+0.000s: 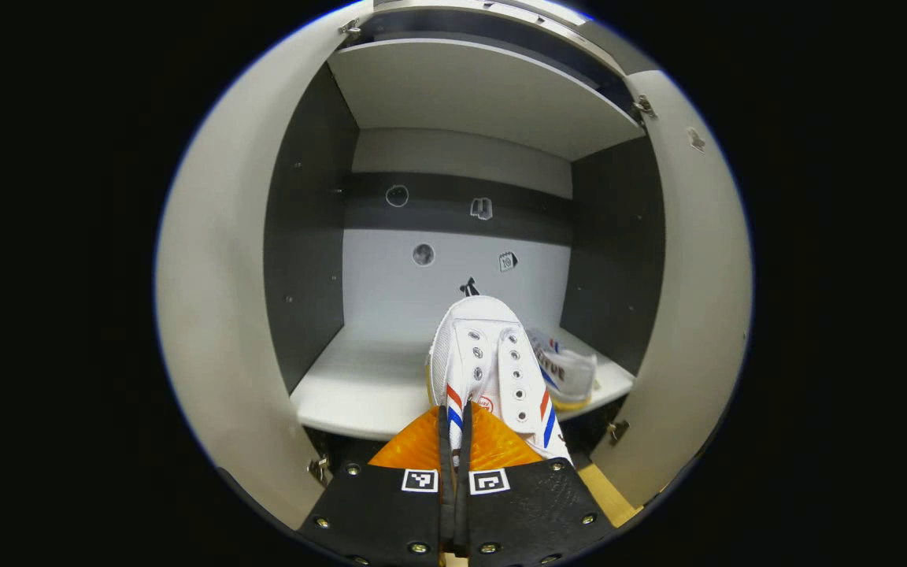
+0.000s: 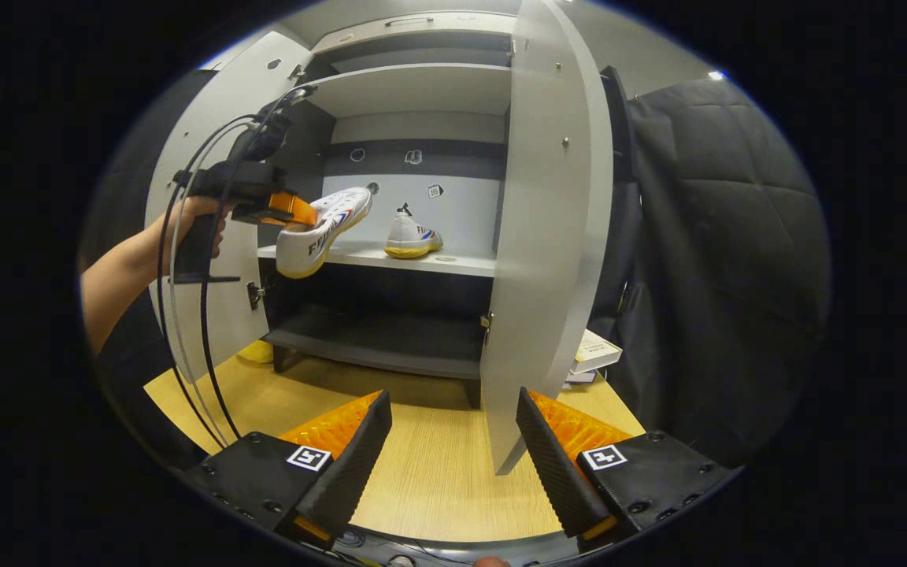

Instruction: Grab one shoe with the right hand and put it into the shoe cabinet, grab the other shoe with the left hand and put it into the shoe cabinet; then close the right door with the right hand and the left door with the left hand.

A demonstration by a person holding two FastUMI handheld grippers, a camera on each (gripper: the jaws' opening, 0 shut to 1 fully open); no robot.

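Left gripper (image 1: pixel 454 425) pinches a white sneaker (image 1: pixel 493 370) by its soft heel collar, hovering at the cabinet shelf's (image 1: pixel 359 394) front edge; light, floppy canvas. Second sneaker (image 2: pixel 412 236) rests deeper inside. Right gripper (image 2: pixel 453 441) hangs wide, empty.

white shoe (image 2: pixel 326 228) held in air, toe up, at open shoe cabinet (image 2: pixel 414 87); second shoe (image 2: pixel 412 236) upright on middle shelf; both doors open.

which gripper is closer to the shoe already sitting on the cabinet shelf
Left. The left gripper, shut on the second shoe, is at the shelf's front edge, just left of the shelved shoe. The right gripper is open, low over the wooden floor, well back from the cabinet.
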